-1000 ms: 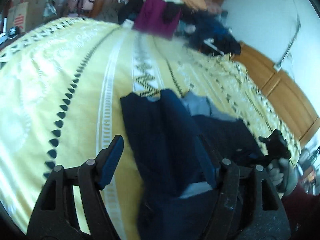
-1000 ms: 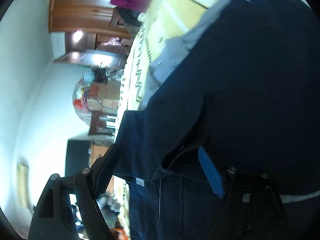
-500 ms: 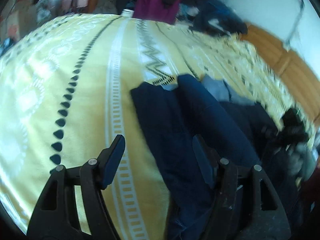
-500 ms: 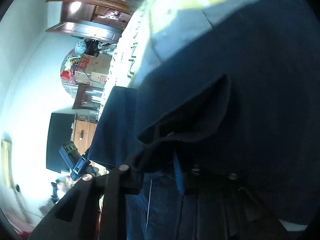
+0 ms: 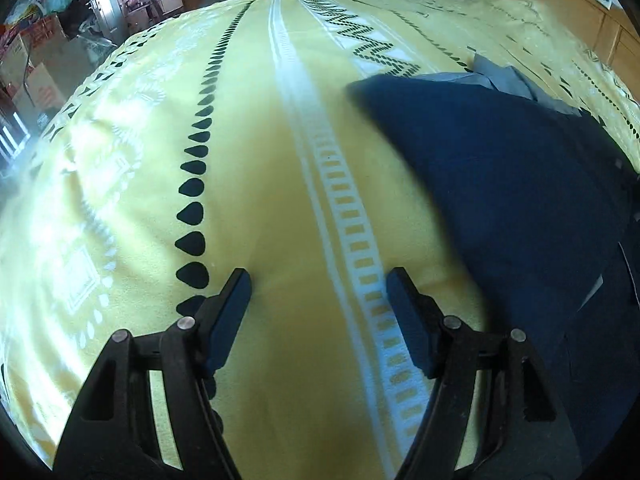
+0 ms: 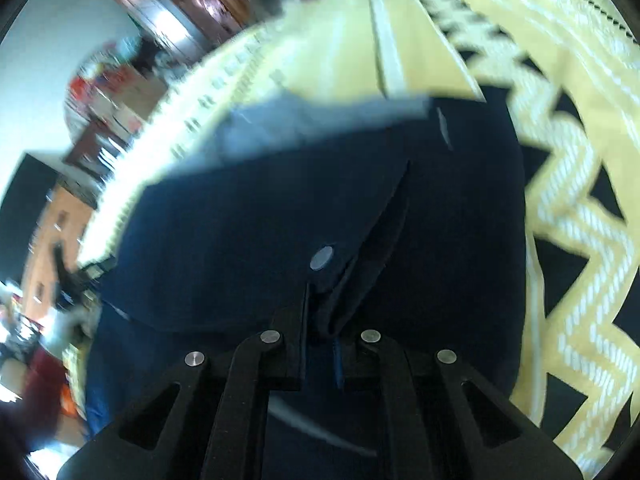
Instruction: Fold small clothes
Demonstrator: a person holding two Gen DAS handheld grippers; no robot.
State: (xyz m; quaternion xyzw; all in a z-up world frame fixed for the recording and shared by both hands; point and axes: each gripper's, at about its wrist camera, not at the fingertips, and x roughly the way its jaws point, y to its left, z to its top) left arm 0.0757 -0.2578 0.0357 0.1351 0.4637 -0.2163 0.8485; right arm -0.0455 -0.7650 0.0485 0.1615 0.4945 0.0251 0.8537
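Left wrist view. The left tool (image 5: 318,300) is seen spread wide with nothing between its blue pads, held over the yellow patterned bedspread (image 5: 248,168). The dark navy fabric garment (image 5: 500,168) lies to the right of the tool, apart from it, with a pale grey-blue lining or second piece (image 5: 504,78) showing at its far edge. One second ago the navy cloth lay between and against this tool's fingers; half a second ago it was only at the right finger; now it is clear of both. A release and a shift to the left are inferred.

Right wrist view (motion-blurred). The right tool (image 6: 320,344) is seen drawn narrow, with a ridge of the navy garment (image 6: 440,220) pinched between its fingers. A small round grey button (image 6: 321,258) sits just ahead of the fingertips. One second ago these fingers were spread around the fabric; closure was under way half a second ago and is complete now. The view has also rotated, so the garment is judged to be in motion across the bed.

Reading: the hold has passed to the right tool alone. A fold or repositioning is judged to be in progress; the garment is not yet folded flat.
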